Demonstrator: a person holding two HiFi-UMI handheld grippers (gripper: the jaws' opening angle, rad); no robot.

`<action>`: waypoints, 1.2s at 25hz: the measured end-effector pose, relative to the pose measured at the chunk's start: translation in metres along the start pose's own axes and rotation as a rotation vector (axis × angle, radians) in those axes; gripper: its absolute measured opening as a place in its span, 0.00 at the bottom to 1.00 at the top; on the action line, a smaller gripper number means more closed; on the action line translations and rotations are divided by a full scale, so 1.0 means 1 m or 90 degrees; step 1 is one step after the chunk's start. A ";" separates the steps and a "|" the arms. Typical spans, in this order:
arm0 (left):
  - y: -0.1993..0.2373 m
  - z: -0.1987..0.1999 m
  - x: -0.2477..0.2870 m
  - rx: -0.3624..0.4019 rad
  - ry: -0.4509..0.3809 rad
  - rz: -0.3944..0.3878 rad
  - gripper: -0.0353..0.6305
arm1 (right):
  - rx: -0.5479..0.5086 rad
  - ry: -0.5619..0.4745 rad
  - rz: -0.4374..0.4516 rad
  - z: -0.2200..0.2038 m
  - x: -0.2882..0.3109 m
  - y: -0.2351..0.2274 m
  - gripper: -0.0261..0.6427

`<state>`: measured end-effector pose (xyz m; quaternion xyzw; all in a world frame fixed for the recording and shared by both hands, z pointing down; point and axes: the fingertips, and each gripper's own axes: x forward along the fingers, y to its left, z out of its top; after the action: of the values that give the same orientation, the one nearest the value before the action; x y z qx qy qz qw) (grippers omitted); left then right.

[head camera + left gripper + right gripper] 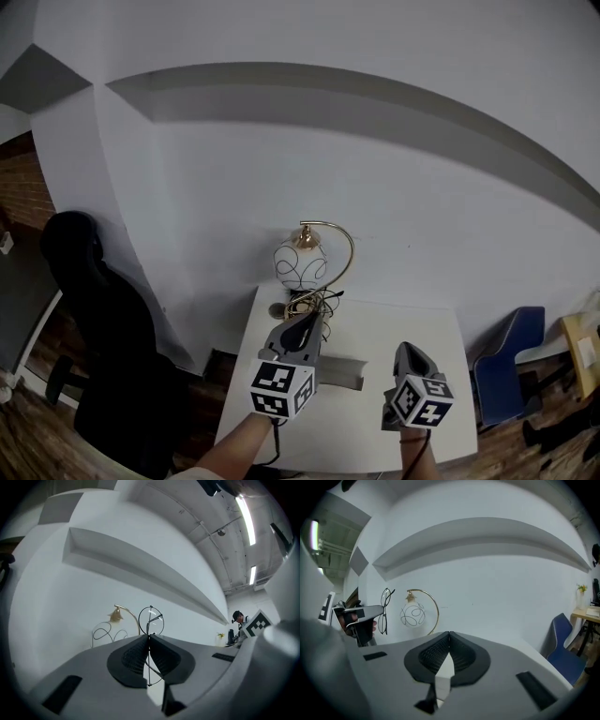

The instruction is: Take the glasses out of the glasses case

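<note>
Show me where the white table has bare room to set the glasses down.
Bare: the back right of the white table, between the gold-arched globe lamp and the right edge. Crowded: the back left round the lamp, and the middle, where the grey glasses case lies. The left tongs and right tongs hide much of the front.

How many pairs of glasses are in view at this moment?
1: a thin black-framed pair of glasses, clamped between the left gripper's fingers and held up before the white wall, near the lamp. Another could be hidden on the table below.
</note>
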<state>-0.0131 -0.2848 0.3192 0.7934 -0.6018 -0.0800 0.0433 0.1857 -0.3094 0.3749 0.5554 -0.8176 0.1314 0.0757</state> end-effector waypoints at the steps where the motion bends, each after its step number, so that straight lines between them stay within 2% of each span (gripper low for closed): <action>1: 0.002 0.003 -0.002 0.002 -0.005 0.009 0.09 | -0.008 -0.008 0.001 0.005 -0.001 0.003 0.09; 4: 0.006 0.009 -0.007 0.008 -0.015 0.027 0.09 | -0.038 -0.048 -0.008 0.025 -0.005 0.009 0.09; 10: 0.013 0.012 -0.013 0.022 -0.015 0.034 0.09 | -0.092 -0.128 -0.068 0.048 -0.019 0.009 0.09; 17: 0.014 0.007 -0.016 0.021 -0.002 0.028 0.09 | -0.084 -0.108 -0.097 0.034 -0.029 -0.007 0.09; 30: 0.011 0.004 -0.017 0.014 -0.002 0.019 0.09 | -0.063 -0.093 -0.101 0.029 -0.036 -0.011 0.09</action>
<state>-0.0287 -0.2709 0.3181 0.7845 -0.6148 -0.0739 0.0347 0.2096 -0.2898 0.3387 0.6223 -0.7797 0.0438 0.0537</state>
